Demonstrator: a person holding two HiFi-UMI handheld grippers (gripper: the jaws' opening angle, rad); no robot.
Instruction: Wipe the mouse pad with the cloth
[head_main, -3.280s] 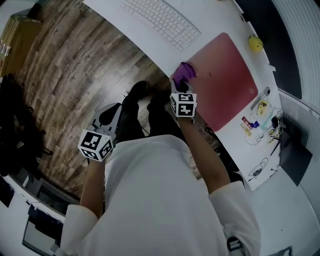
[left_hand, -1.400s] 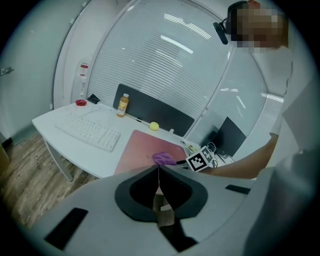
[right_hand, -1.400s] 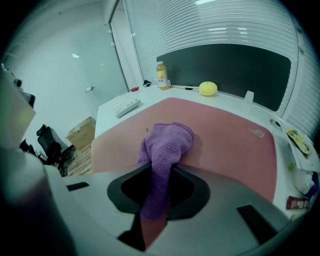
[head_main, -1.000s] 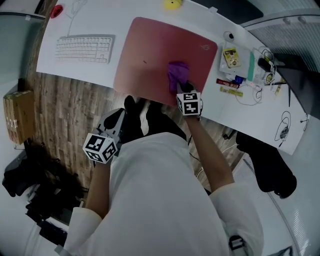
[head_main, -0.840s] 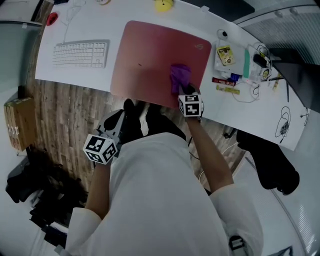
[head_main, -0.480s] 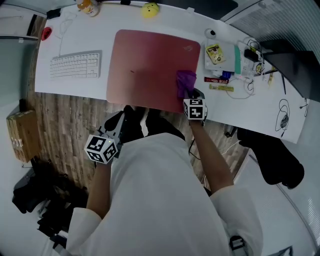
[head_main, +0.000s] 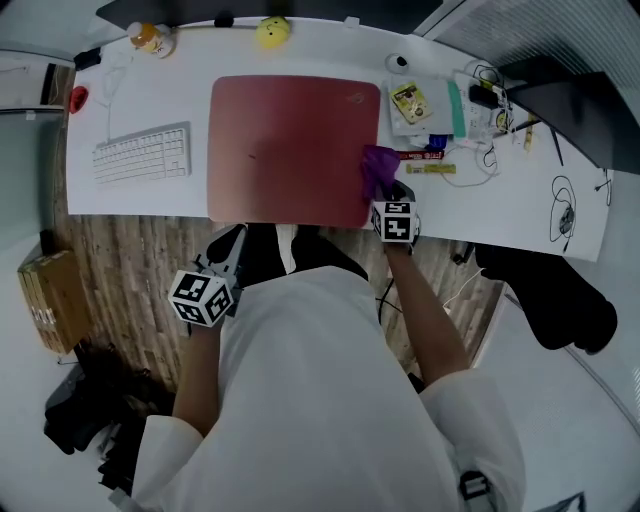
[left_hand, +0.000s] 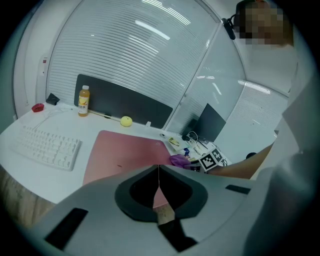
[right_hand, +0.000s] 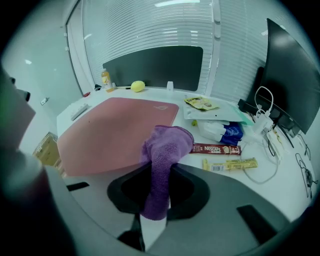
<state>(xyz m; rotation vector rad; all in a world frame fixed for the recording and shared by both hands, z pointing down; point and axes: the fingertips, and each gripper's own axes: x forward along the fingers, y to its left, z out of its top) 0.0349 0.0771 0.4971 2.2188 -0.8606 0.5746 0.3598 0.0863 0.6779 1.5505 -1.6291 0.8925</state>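
A large pink mouse pad (head_main: 292, 145) (right_hand: 112, 131) (left_hand: 122, 152) lies on the white desk (head_main: 150, 110). My right gripper (head_main: 383, 188) (right_hand: 159, 181) is shut on a purple cloth (head_main: 378, 165) (right_hand: 164, 160) (left_hand: 179, 160), which hangs over the pad's near right corner. My left gripper (head_main: 225, 252) (left_hand: 158, 178) is shut with nothing in it, held off the desk's front edge, below the pad.
A white keyboard (head_main: 142, 153) lies left of the pad. A yellow ball (head_main: 271, 31) and a small bottle (head_main: 151, 38) stand at the back. Sachets (head_main: 432, 168) (right_hand: 216, 149), packets and cables crowd the desk right of the pad. A dark monitor (right_hand: 291, 80) stands at the right.
My right gripper has drawn the purple cloth from the middle right of the pad toward its right near corner. The left gripper has stayed put.
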